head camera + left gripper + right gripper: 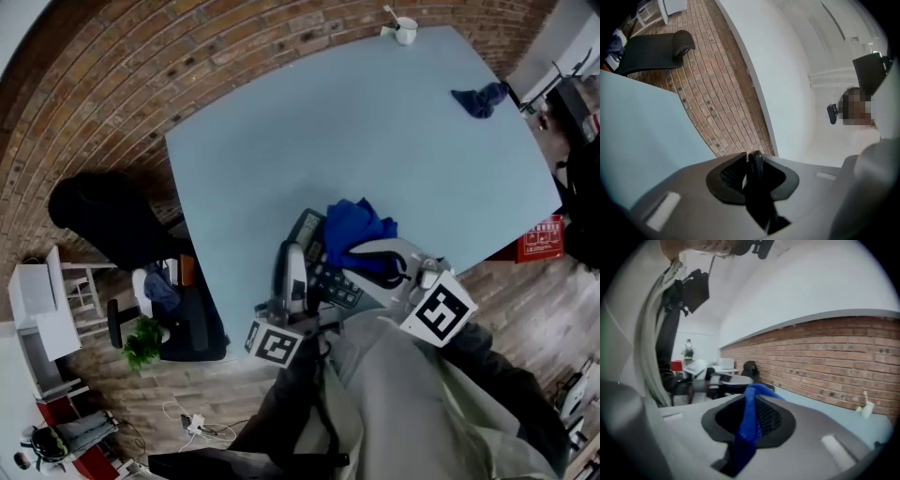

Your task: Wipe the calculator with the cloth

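pale table (281,169): cloth (359,230) on calc (330,279), keys illegible.

My left gripper (754,165) is clamped on the calculator (330,281), held edge-on. My right gripper (749,416) pinches the cloth (356,225), close beside the left.

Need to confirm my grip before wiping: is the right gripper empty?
No, the right gripper is shut on a fold of the blue cloth, which runs up between its jaws.
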Motion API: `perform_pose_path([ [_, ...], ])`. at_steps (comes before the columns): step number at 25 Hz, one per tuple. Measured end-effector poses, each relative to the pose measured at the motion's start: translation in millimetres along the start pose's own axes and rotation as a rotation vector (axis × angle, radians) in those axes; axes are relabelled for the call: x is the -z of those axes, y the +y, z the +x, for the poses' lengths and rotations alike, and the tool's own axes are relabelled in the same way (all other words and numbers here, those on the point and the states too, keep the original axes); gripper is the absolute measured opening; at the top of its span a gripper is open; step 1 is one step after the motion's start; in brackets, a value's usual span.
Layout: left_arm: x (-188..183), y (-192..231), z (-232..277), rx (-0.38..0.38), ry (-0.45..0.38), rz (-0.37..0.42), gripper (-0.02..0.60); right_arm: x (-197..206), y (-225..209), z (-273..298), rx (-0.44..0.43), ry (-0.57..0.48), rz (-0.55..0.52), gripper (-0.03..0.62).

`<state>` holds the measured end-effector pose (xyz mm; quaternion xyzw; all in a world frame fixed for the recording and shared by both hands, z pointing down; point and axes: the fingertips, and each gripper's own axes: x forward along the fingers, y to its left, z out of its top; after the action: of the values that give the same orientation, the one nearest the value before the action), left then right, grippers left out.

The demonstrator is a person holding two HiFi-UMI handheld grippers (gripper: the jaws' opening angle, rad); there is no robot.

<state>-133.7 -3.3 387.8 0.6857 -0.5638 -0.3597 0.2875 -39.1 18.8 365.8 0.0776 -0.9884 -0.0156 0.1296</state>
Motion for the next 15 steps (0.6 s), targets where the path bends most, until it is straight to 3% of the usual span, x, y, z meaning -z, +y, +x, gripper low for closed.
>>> perform_pose_path([
  [1,2.9,3.9,-1.1,-0.013,0.007,0.002,0.057,8.8,-13.0,4.7,0.053,0.027,0.043,0.063],
  [3,7.4,15.4,-3.4,-0.056,0.019,0.013,0.058,23.1,-12.7,18.9,0.041,0.108,0.055,0.063],
  [5,8.2,26.2,-6.5,-0.092,0.024,0.019,0.058,24.2,19.9,30.1,-0.093,0.145,0.009,0.063],
  [7,5.2,31.2,-8.1,-0.1,0.026,0.037,0.058,17.9,62.0,34.0,-0.268,0.119,0.027,0.063],
  [9,3.7,33.4,-8.3,-0.093,0.03,0.052,0.058,17.5,78.7,35.1,-0.345,0.082,0.066,0.06],
  [12,9.3,43.1,-10.9,-0.102,0.033,0.011,0.061,30.5,50.8,36.5,-0.272,0.049,0.172,0.06],
  [15,14.4,62.9,-14.9,-0.138,-0.018,-0.134,0.061,54.0,13.7,29.9,-0.114,0.091,0.238,0.06],
])
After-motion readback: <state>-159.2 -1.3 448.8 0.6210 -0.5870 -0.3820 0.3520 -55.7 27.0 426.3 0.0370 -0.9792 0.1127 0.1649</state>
